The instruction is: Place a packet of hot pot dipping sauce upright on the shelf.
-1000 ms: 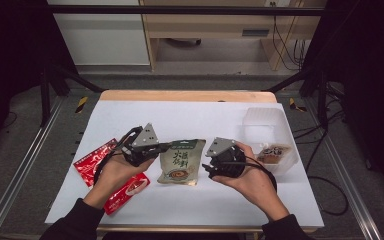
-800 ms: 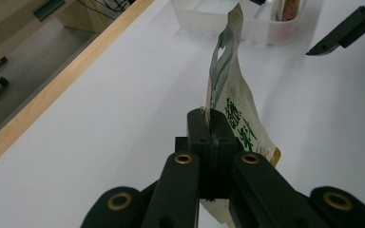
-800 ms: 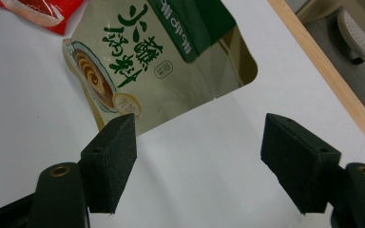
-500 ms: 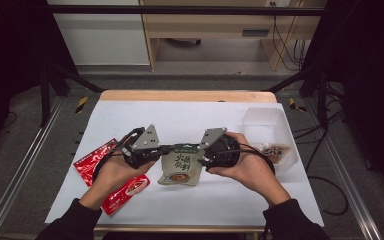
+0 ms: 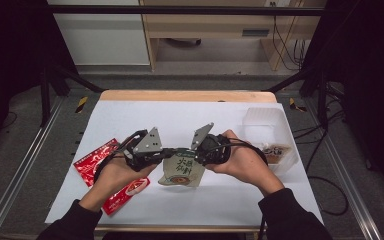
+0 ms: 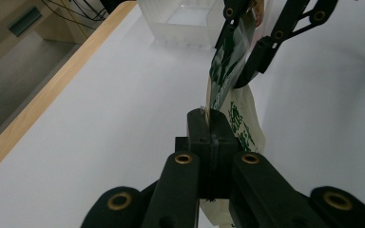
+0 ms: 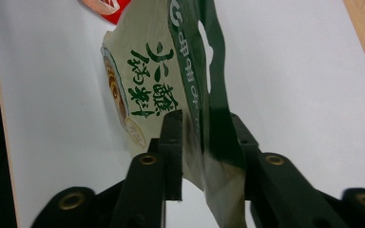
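Observation:
A cream and green sachet (image 5: 182, 170) with green lettering hangs above the white table between my two grippers. My left gripper (image 5: 167, 152) is shut on one end of its top edge; its pads (image 6: 204, 137) pinch the sachet (image 6: 235, 118) tight. My right gripper (image 5: 196, 152) has just been closing from the other side. In the right gripper view its jaws (image 7: 204, 123) stand on either side of the green top band of the sachet (image 7: 147, 71) and press on it. The left gripper view shows the other gripper's black jaws around the upper part of the pouch.
A red packet (image 5: 105, 165) lies flat at the left, partly under the left forearm. A clear plastic box (image 5: 267, 120) stands at the right, with a brown packet (image 5: 275, 150) in it. The table's wooden far edge (image 5: 187, 96) runs behind.
The right gripper has moved left and up onto the sachet's top edge and narrowed its jaws on it. The sachet, flat a second ago, now hangs raised. The left gripper has held still.

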### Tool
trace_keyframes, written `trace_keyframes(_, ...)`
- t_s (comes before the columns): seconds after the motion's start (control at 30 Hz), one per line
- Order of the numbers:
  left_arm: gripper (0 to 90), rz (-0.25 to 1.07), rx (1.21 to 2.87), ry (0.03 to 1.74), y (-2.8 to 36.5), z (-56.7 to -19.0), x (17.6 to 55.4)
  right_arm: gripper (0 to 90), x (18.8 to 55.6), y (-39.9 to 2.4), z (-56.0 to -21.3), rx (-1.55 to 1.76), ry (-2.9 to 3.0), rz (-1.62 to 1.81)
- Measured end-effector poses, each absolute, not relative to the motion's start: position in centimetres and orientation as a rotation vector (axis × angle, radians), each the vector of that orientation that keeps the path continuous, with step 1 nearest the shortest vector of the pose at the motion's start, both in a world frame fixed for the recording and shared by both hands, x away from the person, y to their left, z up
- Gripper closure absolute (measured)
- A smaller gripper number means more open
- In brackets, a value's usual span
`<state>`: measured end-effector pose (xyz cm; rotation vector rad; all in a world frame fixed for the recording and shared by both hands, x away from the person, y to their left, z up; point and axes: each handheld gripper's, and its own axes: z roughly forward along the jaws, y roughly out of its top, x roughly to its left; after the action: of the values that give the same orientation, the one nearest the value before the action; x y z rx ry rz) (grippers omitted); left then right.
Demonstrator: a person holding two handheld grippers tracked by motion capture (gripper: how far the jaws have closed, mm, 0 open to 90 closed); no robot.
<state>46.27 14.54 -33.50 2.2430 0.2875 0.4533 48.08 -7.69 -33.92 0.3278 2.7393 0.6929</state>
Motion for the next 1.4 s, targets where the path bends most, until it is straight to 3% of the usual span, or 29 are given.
trace_keyframes(0.1, 90.0, 0.452, 2.238, 0.292, 14.6, -33.6, 46.2, 89.5, 48.2, -7.7, -33.9, 0.310, 2.751, 0.706)
trace_keyframes(0.2, 89.7, 0.449, 2.222, 0.312, 14.9, -33.8, 46.2, 90.0, 48.3, -7.7, -33.8, 0.302, 2.757, 0.716)
trace_keyframes(0.27, 83.9, 0.447, 2.208, 0.331, 15.2, -34.0, 46.1, 90.0, 48.3, -7.6, -33.8, 0.287, 2.763, 0.713)
trace_keyframes(0.3, 69.8, 0.457, 2.177, 0.373, 15.8, -34.2, 46.1, 90.0, 48.4, -7.5, -33.6, 0.275, 2.761, 0.702)
trace_keyframes(0.33, 61.8, 0.457, 2.177, 0.373, 15.8, -34.2, 46.1, 90.0, 48.4, -7.5, -33.6, 0.275, 2.761, 0.702)
trace_keyframes(0.37, 61.8, 0.449, 2.157, 0.393, 16.1, -34.4, 46.1, 90.0, 48.4, -7.4, -33.5, 0.268, 2.763, 0.705)
trace_keyframes(0.4, 44.0, 0.443, 2.142, 0.407, 16.5, -34.5, 46.0, 90.0, 48.6, -7.4, -33.1, 0.268, 2.769, 0.714)
trace_keyframes(0.43, 38.2, 0.450, 2.119, 0.417, 17.0, -34.8, 45.9, 90.0, 48.7, -7.5, -32.9, 0.256, 2.770, 0.719)
trace_keyframes(0.47, 38.2, 0.456, 2.097, 0.430, 17.4, -35.2, 45.7, 90.0, 48.7, -7.5, -32.9, 0.256, 2.770, 0.719)
trace_keyframes(0.5, 29.9, 0.444, 2.076, 0.465, 18.5, -36.5, 45.5, 90.0, 48.8, -7.5, -32.6, 0.254, 2.764, 0.698)
trace_keyframes(0.6, 24.7, 0.455, 2.097, 0.518, 19.4, -37.9, 45.6, 90.0, 49.0, -7.6, -32.2, 0.238, 2.764, 0.669)
trace_keyframes(0.63, 18.6, 0.476, 2.136, 0.584, 20.2, -39.1, 45.9, 90.0, 49.4, -7.9, -31.9, 0.243, 2.762, 0.660)
trace_keyframes(0.83, 11.5, 0.476, 2.137, 0.759, 22.6, -42.4, 46.9, 90.0, 50.8, -9.2, -31.2, 0.275, 2.765, 0.699)
trace_keyframes(1.4, 9.3, 0.530, 2.094, 0.866, 25.6, -43.6, 46.2, 90.0, 53.7, -12.6, -28.8, 0.403, 2.710, 0.717)
